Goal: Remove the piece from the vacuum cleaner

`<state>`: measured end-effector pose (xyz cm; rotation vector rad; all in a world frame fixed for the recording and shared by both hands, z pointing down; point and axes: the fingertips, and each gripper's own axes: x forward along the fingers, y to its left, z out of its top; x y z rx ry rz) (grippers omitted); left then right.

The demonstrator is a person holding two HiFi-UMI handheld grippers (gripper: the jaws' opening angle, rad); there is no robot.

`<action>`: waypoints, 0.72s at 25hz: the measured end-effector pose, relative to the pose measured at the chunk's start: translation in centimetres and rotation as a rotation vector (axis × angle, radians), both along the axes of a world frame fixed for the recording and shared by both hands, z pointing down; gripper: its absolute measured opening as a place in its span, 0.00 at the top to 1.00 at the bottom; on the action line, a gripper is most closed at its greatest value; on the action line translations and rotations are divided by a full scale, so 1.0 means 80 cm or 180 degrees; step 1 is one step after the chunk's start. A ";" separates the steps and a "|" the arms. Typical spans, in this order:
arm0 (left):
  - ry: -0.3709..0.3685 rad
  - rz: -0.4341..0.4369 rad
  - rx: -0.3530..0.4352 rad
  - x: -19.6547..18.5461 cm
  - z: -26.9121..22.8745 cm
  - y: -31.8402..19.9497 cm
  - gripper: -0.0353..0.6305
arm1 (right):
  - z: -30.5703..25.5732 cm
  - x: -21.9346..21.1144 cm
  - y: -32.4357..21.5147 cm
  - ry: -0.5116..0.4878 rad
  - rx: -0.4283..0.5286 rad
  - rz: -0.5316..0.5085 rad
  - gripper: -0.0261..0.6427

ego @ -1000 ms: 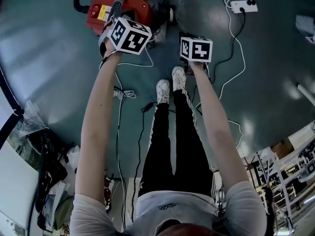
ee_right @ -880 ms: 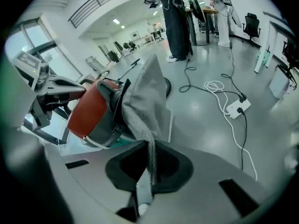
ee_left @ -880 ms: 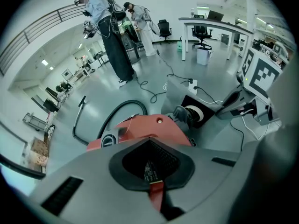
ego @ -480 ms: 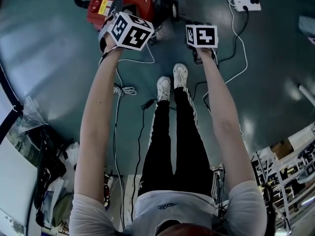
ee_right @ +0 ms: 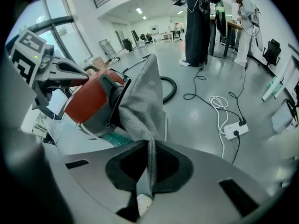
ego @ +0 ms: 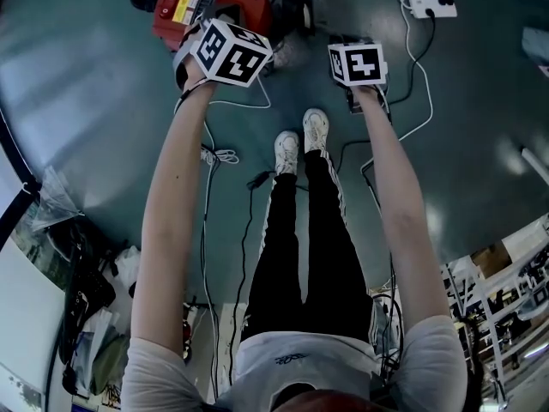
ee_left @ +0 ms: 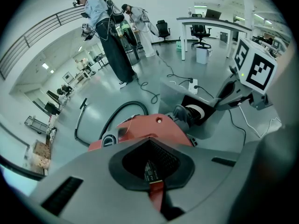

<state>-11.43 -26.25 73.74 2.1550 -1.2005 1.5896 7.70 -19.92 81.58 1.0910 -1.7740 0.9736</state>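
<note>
Currently the grey fabric bag [ee_right: 140, 101] hangs in the air off the rear of the red vacuum cleaner [ee_right: 88, 97], its far end up against the machine's black collar. The near end is drawn to a narrow fold, and the right claw [ee_right: 145, 181] is pressed together on it. The left claw [ee_left: 156, 192] is closed too, pinching a thin red edge of the vacuum cleaner. The machine sits on the grey floor [ego: 103, 101], with its black hose [ee_left: 117, 113] curling behind. A white power strip [ee_right: 236, 129] lies well apart.
</note>
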 end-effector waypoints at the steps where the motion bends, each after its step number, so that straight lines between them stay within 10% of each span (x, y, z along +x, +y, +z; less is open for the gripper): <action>1: -0.0002 -0.0002 -0.0004 -0.001 0.001 0.000 0.95 | 0.000 0.000 0.009 -0.0027 0.0022 0.0040 0.92; 18: -0.0019 0.0023 0.0025 0.002 -0.004 0.001 0.95 | 0.004 0.022 -0.007 0.0110 0.0043 0.0232 0.92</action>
